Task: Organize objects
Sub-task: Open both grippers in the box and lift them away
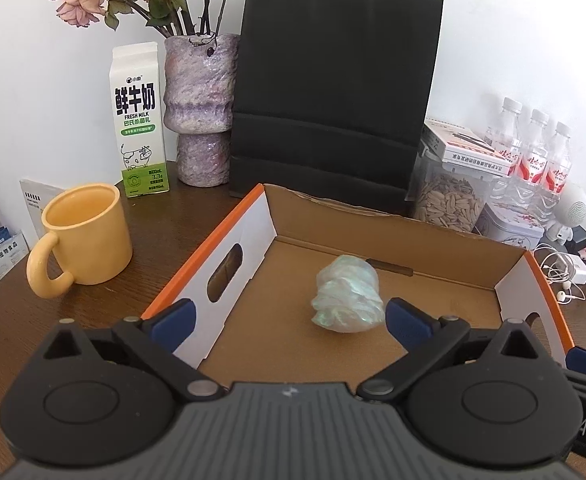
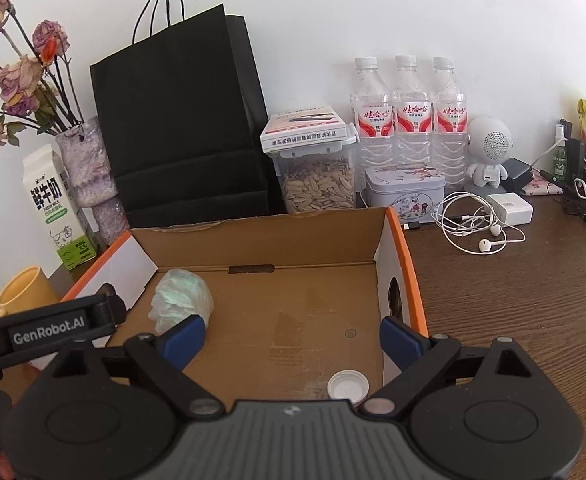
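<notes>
Nearby, mug (image 1: pixel 85 236) beside box (image 1: pixel 229 248).

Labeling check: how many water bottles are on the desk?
3. The left bottle, middle bottle and right bottle stand upright in a row against the wall, behind the floral tin. More could be hidden behind the black paper bag.

Box floor (image 2: pixel 293 312) lies mostly bare; black bag (image 2: pixel 181 120) walls off behind.

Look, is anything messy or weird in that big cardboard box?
A little. The open cardboard box holds only a crumpled pearly plastic wad and a loose white bottle cap lying upside down, with no bottle in the box.
</notes>
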Tool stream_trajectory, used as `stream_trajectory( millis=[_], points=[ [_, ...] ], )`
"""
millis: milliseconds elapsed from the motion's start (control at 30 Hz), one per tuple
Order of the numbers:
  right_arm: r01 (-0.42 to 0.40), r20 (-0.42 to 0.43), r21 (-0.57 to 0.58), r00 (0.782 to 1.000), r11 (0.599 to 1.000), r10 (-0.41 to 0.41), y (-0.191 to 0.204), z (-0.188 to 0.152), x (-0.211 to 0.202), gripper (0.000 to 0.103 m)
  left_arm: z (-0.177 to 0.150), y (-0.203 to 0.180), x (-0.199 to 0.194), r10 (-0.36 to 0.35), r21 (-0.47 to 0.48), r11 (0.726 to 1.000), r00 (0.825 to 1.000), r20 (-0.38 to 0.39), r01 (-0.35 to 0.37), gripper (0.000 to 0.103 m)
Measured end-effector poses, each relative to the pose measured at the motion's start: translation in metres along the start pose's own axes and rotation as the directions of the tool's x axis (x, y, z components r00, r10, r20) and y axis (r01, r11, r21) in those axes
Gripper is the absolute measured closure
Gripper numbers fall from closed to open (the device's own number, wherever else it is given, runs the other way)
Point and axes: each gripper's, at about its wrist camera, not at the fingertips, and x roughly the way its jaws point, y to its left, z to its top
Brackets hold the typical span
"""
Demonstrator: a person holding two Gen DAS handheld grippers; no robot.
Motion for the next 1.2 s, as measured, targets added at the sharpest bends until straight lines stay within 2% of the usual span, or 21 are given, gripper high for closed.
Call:
stream_trajectory(
  millis=[367,733,1200],
  points=[
    [-0.016,0.079,-0.004,0.997,1.0,0.016,0.0,0.003,-0.038,0.009,0.002,0.008,-0.042,-0.039,-0.011,0.999,0.996,0.077,0.04,0.0],
    [-0.025,0.122,-0.043,0.992,0.999,0.03,0.003,-0.015,-0.085,0.009,-0.018,0.02,-0.093,-0.042,0.007,0.999,0.99,0.133,0.041,0.0],
    [0.01,0.113,-0.044,0.994,0.999,-0.005,-0.012,-0.062,-0.147,0.009,-0.06,0.047,-0.145,-0.04,0.019,0.999,0.994,0.106,0.039,0.0]
  ],
)
